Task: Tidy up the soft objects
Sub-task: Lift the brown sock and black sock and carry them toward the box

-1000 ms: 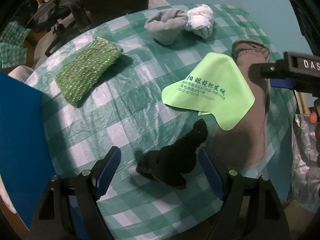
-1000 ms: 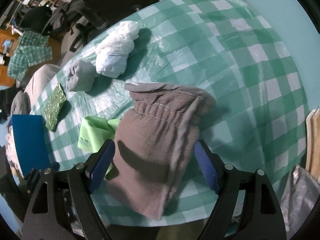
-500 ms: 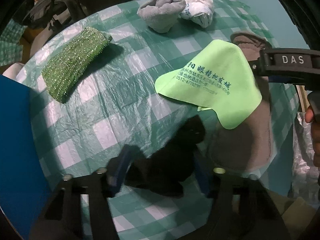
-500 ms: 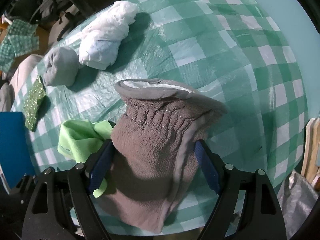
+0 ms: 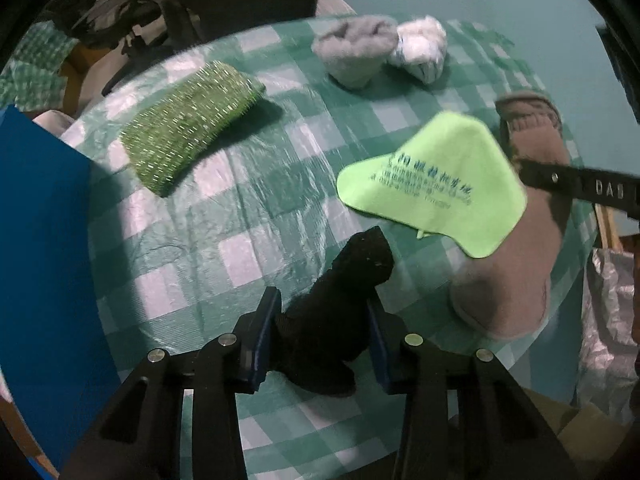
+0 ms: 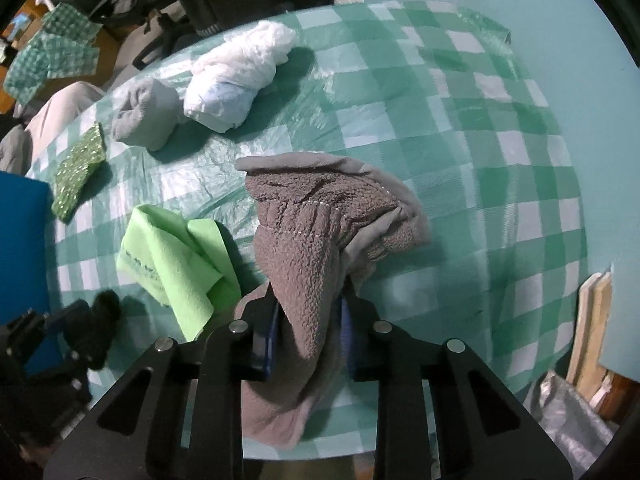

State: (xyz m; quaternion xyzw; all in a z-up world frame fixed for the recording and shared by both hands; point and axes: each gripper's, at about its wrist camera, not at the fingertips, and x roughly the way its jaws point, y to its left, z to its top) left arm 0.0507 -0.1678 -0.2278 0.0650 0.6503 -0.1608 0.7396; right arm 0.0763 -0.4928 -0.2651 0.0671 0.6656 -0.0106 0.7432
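Now, black sock [image 5: 340,312] low centre of my left view, squeezed between left gripper [image 5: 322,340] pads, jaws closing on it. Brown sock [image 6: 316,264] centre-low in my right view, bunched, pinched by right gripper [image 6: 308,336], jaws closing. Lime cloth [image 6: 176,256] just left, overlapping brown sock on checkered table [image 6: 460,152].
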